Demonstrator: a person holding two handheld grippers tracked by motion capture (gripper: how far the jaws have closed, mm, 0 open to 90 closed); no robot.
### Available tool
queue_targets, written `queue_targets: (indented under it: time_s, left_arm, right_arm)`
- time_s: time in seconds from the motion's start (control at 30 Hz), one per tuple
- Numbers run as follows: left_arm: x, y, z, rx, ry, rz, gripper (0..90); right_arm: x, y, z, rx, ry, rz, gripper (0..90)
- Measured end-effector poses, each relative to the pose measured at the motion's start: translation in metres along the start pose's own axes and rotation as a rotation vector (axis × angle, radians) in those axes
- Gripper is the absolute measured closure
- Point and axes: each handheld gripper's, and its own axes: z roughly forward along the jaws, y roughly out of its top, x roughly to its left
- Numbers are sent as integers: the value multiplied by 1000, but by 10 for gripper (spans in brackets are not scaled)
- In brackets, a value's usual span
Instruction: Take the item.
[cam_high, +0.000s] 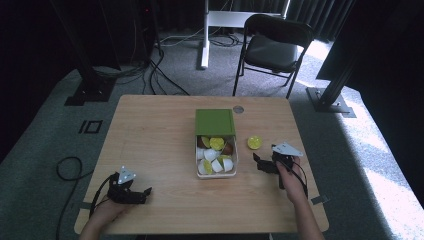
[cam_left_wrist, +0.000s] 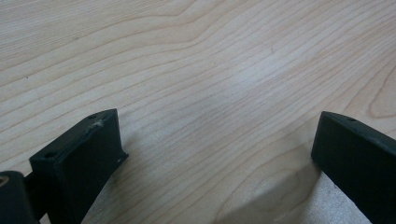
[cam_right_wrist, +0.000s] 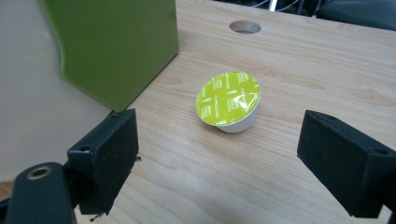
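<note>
Dark studio room with a grey carpet, cables on the floor and a folding chair (cam_high: 276, 47) behind a light wooden table (cam_high: 155, 130). I'll use the box (cam_high: 216, 155) in the middle as the landmark: white tub, green lid (cam_high: 215, 122) flipped back at the far end, packed with coffee capsules. Well off to the left of the box and nearer the person, the left gripper (cam_high: 142, 192) sits low over bare wood, jaws wide apart and empty, so I'd guess it's just parked out of the way. Just right of the box, standing alone on the table, foil up, is one lime-green coffee capsule (cam_right_wrist: 229, 101), probably being sorted out of the box. Right of the box and slightly nearer the person, the right gripper (cam_high: 258, 162) has its jaws spread wide, nothing pinched; the capsule stands a little beyond them.
</note>
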Motion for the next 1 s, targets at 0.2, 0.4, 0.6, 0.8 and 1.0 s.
queue_targets:
  time_s: [0.2,0.4,0.6,0.8,1.0]
  left_arm:
    - [0,0,0,0,0,0,28]
    - [0,0,0,0,0,0,28]
    - [0,0,0,0,0,2,28]
    - [0,0,0,0,0,-1,28]
    - [0,0,0,0,0,-1,28]
  right_arm:
    - [5,-11,-10,28,96,-82,124]
    - [9,-21,-19,67,205,-133,124]
    - [9,-29,-27,77,237,-136,124]
    - [7,-38,-38,103,305,-140,124]
    - [4,-47,-48,147,347,-157,125]
